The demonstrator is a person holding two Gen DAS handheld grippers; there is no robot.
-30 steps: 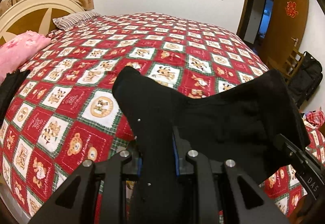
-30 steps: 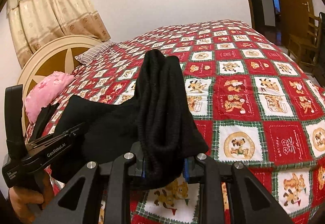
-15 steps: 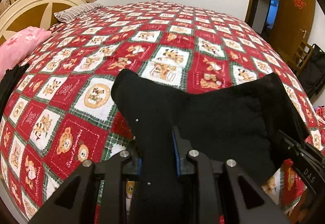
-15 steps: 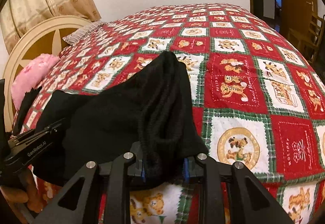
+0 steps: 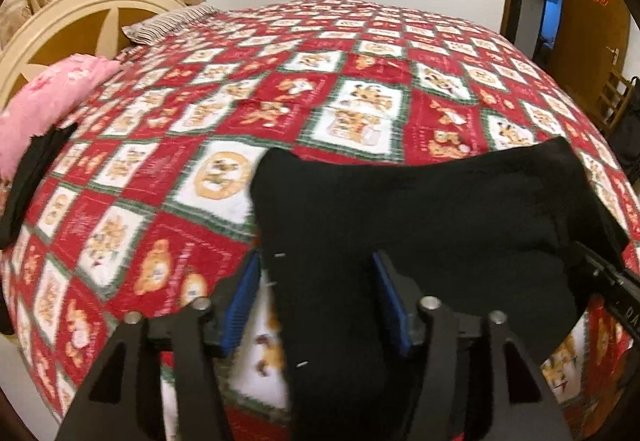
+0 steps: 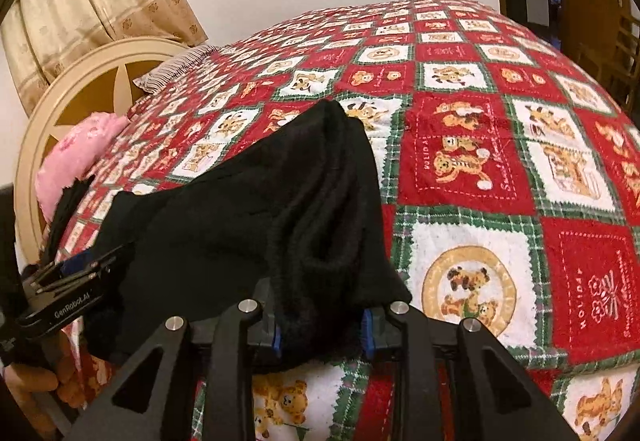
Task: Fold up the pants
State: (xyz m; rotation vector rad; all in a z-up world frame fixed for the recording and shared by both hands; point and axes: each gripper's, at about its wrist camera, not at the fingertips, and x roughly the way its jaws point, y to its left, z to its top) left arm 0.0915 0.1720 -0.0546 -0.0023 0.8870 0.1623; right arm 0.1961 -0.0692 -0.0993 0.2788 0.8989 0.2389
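Black pants (image 5: 420, 217) lie bunched on the red patchwork bedspread (image 5: 280, 109) near its front edge. In the left wrist view my left gripper (image 5: 316, 301) has its jaws opening: the blue pads stand apart, a fold of the pants runs between them, and the left pad is clear of the cloth. In the right wrist view my right gripper (image 6: 320, 329) is shut on a thick ribbed bunch of the pants (image 6: 280, 209). The left gripper (image 6: 72, 281) also shows at that view's left edge, with a hand below it.
A pink pillow (image 5: 44, 97) and a striped pillow (image 5: 168, 21) lie by the cream headboard (image 5: 72, 29). Another dark garment (image 5: 32, 177) rests at the bed's left edge. A wooden door (image 5: 592, 21) and a chair (image 5: 612, 101) stand to the right.
The left gripper's jaws have spread apart and let go of the pants. Both grippers have sunk towards the bed, and the pants now rest lower on the bedspread.
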